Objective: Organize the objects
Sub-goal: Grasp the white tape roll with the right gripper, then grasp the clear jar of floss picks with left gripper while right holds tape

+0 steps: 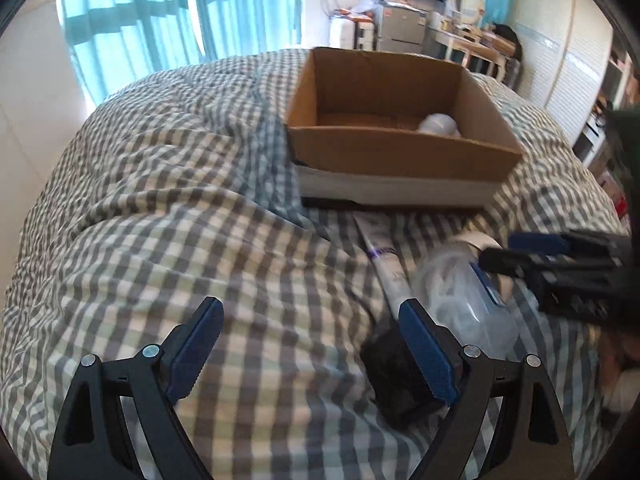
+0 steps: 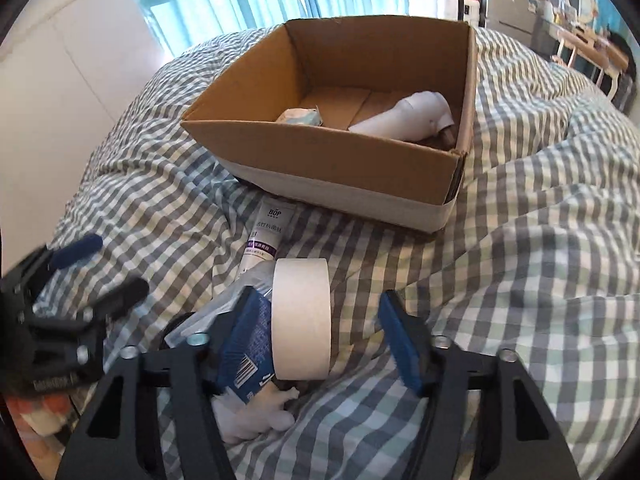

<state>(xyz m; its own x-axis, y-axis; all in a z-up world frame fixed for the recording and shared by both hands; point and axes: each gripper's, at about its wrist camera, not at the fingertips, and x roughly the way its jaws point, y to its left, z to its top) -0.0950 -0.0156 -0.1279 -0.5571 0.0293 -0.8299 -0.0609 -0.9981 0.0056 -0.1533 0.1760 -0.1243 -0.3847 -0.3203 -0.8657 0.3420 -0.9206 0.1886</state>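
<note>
A cardboard box (image 2: 320,152) stands on the checked bedspread; it holds a white bottle (image 2: 404,118) and a small wrapped pack (image 2: 300,117). In the right wrist view my right gripper (image 2: 324,332) is open around a white tape roll (image 2: 302,320) standing on edge; the jaws do not touch it. A clear plastic bag with a blue label (image 2: 248,344) and a white tube (image 2: 266,236) lie beside it. My left gripper (image 1: 310,344) is open and empty above the bedspread, left of the tube (image 1: 386,268), the bag (image 1: 460,292) and a black object (image 1: 400,376).
The box (image 1: 400,152) sits on the far part of the bed. The right gripper shows in the left wrist view (image 1: 560,264), the left gripper in the right wrist view (image 2: 72,292). Curtains, a desk and shelves stand beyond the bed.
</note>
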